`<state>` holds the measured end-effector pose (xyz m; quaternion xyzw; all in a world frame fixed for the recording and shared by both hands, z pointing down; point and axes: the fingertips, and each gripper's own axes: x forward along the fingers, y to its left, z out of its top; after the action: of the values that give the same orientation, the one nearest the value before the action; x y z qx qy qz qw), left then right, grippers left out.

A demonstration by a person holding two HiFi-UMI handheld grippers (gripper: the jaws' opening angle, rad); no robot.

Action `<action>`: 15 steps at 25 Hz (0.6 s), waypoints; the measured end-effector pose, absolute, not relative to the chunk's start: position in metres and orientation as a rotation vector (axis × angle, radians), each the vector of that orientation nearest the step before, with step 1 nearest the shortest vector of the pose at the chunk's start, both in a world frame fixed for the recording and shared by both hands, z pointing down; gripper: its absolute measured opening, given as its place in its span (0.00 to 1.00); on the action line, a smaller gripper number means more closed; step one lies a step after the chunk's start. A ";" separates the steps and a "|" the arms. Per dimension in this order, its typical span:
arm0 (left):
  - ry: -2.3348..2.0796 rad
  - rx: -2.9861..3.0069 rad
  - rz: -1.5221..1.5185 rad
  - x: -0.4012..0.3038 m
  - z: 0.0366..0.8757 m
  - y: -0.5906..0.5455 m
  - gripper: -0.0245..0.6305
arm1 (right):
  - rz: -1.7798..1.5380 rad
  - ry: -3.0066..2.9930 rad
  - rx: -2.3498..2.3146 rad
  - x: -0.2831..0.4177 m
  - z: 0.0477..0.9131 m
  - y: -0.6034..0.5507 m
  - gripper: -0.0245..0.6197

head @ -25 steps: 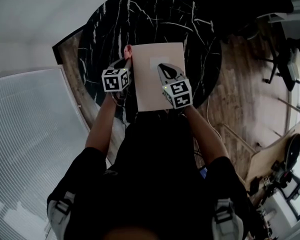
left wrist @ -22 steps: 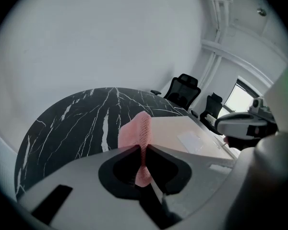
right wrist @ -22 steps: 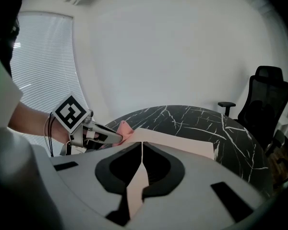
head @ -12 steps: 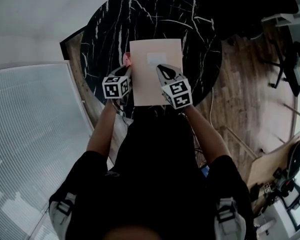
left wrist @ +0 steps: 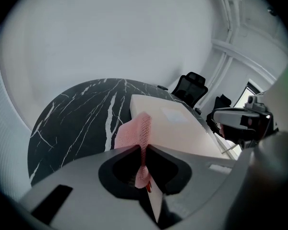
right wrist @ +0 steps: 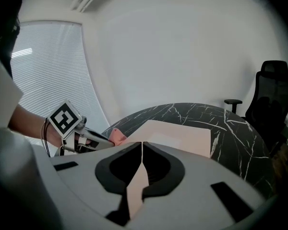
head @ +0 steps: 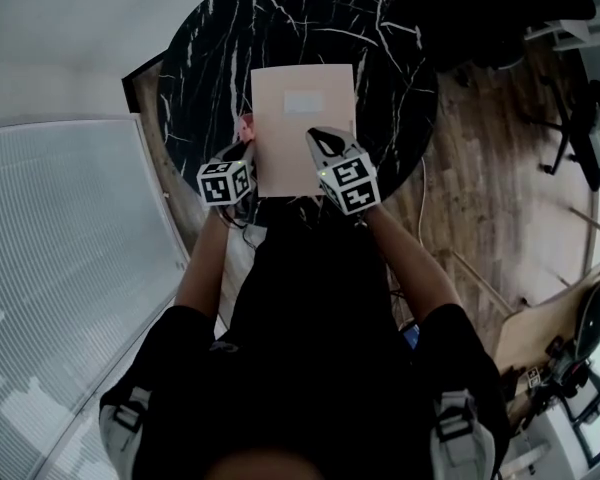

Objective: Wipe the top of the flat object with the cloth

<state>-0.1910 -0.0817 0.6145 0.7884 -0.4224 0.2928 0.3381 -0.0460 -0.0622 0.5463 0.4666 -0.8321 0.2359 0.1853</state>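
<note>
A flat beige board [head: 302,118] lies on the round black marble table [head: 200,58]. My left gripper [head: 243,146] is at the board's left edge, shut on a pink mesh cloth [head: 245,128]. In the left gripper view the cloth [left wrist: 137,131] sticks up from between the closed jaws of that gripper [left wrist: 143,147], beside the board [left wrist: 175,126]. My right gripper [head: 318,138] is over the board's near middle, and it [right wrist: 142,145] is shut with nothing seen in it. Past it are the board [right wrist: 182,134], the cloth [right wrist: 115,137] and the left gripper [right wrist: 102,139].
A pale rectangular label [head: 305,101] marks the board's far half. A black office chair [right wrist: 273,97] stands beyond the table. Window blinds [head: 60,268] run along the left, wooden floor [head: 480,198] lies to the right. More furniture stands at the right edge.
Both grippers have drawn back toward the person along the board. The left one with the cloth went from near the far left corner to the middle of the left edge.
</note>
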 end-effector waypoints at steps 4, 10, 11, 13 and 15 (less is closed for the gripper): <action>-1.123 2.037 0.760 -0.193 0.615 -0.067 0.08 | 0.651 -2.370 1.274 -0.048 0.546 -0.050 0.04; -1.158 2.014 0.758 -0.197 0.617 -0.047 0.08 | 0.649 -2.376 1.223 -0.048 0.553 -0.030 0.04; -1.162 2.012 0.762 -0.198 0.617 -0.043 0.08 | 0.649 -2.379 1.213 -0.050 0.553 -0.028 0.04; -1.170 2.006 0.771 -0.201 0.618 -0.035 0.08 | 0.637 -2.399 1.193 -0.053 0.552 -0.024 0.04; -1.176 1.997 0.776 -0.203 0.618 -0.026 0.08 | 0.620 -2.416 1.173 -0.055 0.552 -0.019 0.04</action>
<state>-0.2031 -0.0259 0.6177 0.7679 -0.4523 0.2985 0.3416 -0.0554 -0.0187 0.5521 0.4178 -0.8602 0.2209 0.1914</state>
